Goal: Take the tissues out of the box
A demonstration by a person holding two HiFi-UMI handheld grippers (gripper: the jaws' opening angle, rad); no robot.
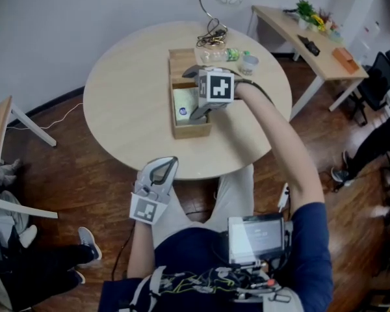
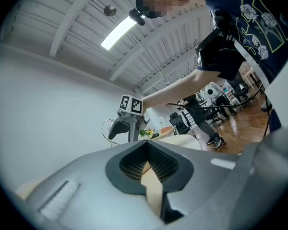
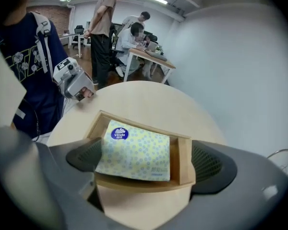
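On the round table (image 1: 127,103) stands an open wooden box (image 1: 192,132) with a yellow dotted tissue pack (image 1: 184,104) lying inside. My right gripper (image 1: 194,93) hangs over the box, pointing steeply down. In the right gripper view this gripper (image 3: 149,163) is open wide, its jaws on either side of the box (image 3: 183,161), and the tissue pack (image 3: 134,152) lies between them untouched. My left gripper (image 1: 164,166) is held low off the table's near edge, and in its own view the left gripper (image 2: 146,163) appears shut with nothing in it.
Behind the box are a lamp (image 1: 216,4), a plastic bottle (image 1: 231,54) and a small cup (image 1: 249,64). A side desk (image 1: 312,34) with plants stands at the back right. In the right gripper view several people (image 3: 120,30) are gathered at a far desk.
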